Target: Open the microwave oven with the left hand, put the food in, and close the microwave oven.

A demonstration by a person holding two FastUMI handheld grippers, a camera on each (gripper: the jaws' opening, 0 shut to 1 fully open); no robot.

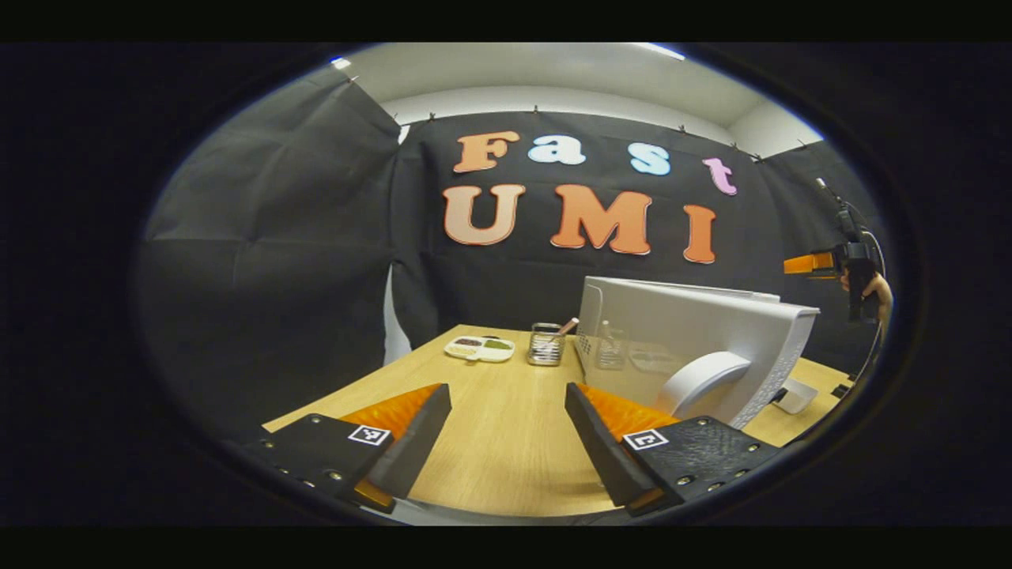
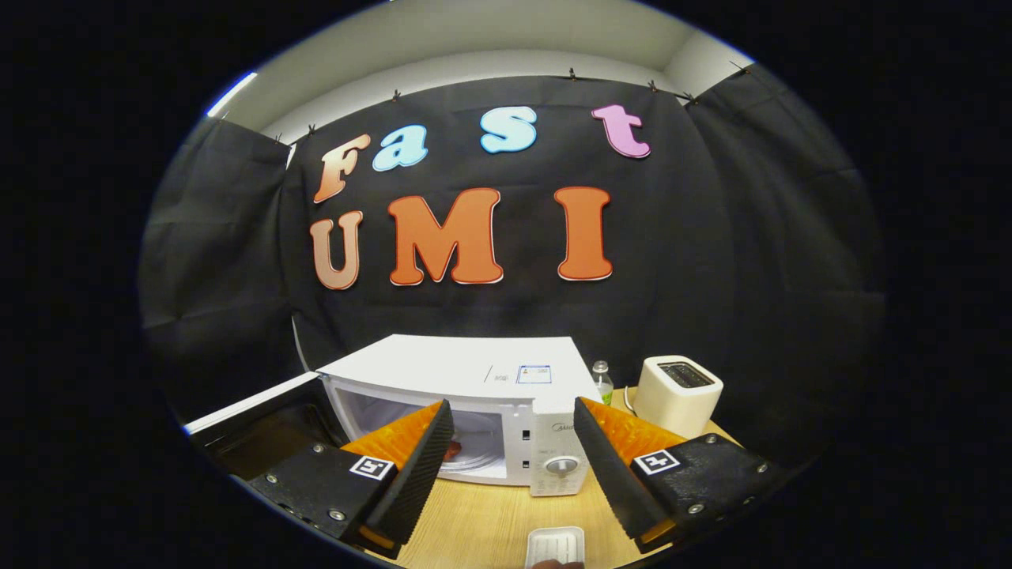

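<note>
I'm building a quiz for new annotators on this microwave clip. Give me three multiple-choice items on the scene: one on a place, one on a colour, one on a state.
1. What stands right of the microwave in the right gripper view?
A. toaster
B. kettle
C. pan

2. What colour is the microwave's case?
A. black
B. white
C. red

3. How is the microwave door standing?
A. shut
B. removed
C. swung open

Answers:
1 A: the toaster sits on the table to the microwave's right, behind a small bottle.
2 B: top and control panel are white.
3 C: the door hangs out to the left, and the cavity shows something reddish inside.
</note>
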